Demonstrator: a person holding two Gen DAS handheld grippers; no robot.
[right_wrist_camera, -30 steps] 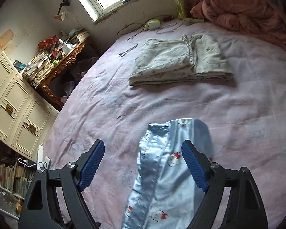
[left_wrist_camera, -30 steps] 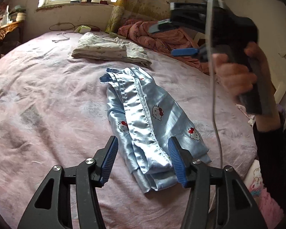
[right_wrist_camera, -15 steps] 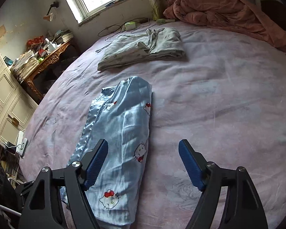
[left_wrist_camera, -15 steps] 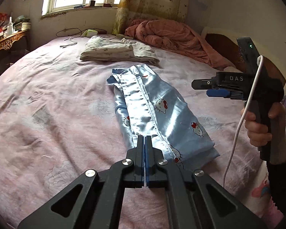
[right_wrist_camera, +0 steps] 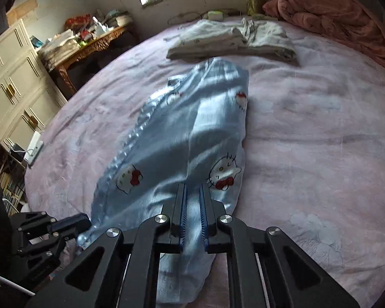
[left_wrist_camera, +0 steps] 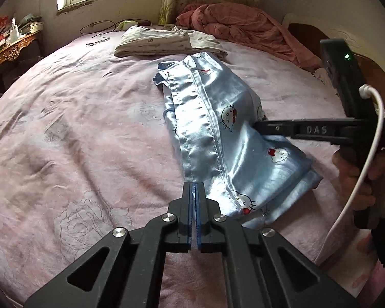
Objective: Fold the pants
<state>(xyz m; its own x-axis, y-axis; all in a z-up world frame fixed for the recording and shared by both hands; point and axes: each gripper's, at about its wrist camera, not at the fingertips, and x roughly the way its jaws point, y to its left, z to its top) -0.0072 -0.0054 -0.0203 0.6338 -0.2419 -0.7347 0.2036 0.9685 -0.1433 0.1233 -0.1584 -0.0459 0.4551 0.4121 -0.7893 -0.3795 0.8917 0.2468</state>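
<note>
The light blue satin pants with cat prints lie folded lengthwise on the pink bed; they also show in the right wrist view. My left gripper is shut on the near left edge of the pants. My right gripper is shut on a fold of the pants along their right side; it shows in the left wrist view pinching the cloth at mid-length. The left gripper shows low left in the right wrist view, at the pants' corner.
A folded pale grey garment lies just beyond the pants. A rumpled pink quilt is at the headboard. A cable lies near the window. A cluttered desk and cream drawers stand left of the bed.
The left gripper closed on the pants' near edge half a second ago. The right gripper came down from open in the air and closed on the pants' right side.
</note>
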